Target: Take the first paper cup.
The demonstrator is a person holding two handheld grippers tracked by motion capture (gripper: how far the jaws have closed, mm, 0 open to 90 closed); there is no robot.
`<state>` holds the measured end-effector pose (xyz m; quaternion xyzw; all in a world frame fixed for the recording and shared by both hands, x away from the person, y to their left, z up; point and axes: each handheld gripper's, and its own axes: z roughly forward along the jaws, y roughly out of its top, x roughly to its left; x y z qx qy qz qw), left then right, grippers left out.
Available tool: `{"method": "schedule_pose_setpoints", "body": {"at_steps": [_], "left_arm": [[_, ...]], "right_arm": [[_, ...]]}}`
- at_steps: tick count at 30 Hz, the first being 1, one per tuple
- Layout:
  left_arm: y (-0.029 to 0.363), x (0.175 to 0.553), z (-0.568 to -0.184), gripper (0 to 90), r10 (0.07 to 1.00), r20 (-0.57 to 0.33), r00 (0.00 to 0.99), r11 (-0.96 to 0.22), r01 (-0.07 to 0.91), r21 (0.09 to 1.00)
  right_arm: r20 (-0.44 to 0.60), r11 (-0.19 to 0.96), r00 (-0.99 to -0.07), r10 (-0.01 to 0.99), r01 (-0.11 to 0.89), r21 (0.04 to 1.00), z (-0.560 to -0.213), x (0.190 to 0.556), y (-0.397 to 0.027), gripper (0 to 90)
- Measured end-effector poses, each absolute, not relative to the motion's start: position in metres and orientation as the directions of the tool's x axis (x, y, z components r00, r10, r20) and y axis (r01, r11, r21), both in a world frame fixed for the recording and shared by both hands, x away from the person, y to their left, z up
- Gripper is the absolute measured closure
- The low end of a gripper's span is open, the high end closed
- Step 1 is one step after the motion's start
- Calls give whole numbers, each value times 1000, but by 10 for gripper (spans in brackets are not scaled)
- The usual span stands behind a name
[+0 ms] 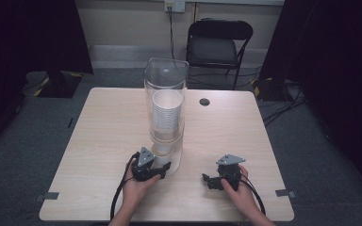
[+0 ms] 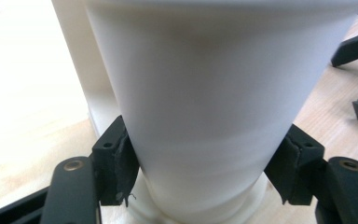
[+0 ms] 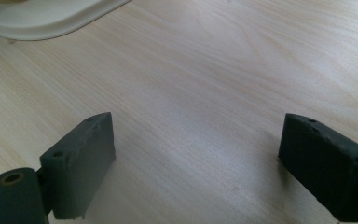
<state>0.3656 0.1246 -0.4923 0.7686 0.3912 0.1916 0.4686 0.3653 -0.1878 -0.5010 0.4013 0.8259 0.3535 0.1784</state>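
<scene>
Gripping white cup (image 2: 200, 107) between left tool (image 2: 200, 168) jaws; right tool (image 3: 196, 158) spread.

The table (image 1: 108, 136) is showing a pale wood-grain top, smooth with a soft sheen where light is falling on it. The tall dispenser tube (image 1: 166, 80) is looking like clear, glossy plastic, with reflections running down its wall. The stacked cups (image 1: 167, 117) inside are appearing white and matt, paper-like. The bottom cup (image 2: 205, 116) is reading as smooth, matt white. The left gripper (image 2: 205, 172) is presenting matt black plastic jaws with brass-coloured inserts and slightly frayed pad edges. The right gripper (image 3: 196, 158) is showing dull, dark grey pads (image 3: 81, 163). The floor (image 1: 23, 155) is looking like rough grey carpet.
</scene>
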Motion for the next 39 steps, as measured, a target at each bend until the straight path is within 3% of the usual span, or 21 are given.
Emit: {"method": "schedule_pose_setpoints", "body": {"at_steps": [7, 31, 39], "left_arm": [[135, 358, -491, 331, 778, -22, 628, -292, 392, 872], [196, 344, -495, 330, 826, -40, 562, -255, 437, 862], [185, 334, -489, 330, 786, -60, 615, -253, 409, 877]], "right_arm": [[-16, 432, -615, 789, 535, 726, -501, 365, -188, 81], [-14, 429, -611, 791, 538, 726, -501, 364, -188, 81], [-17, 433, -616, 787, 534, 726, -501, 363, -189, 94]]}}
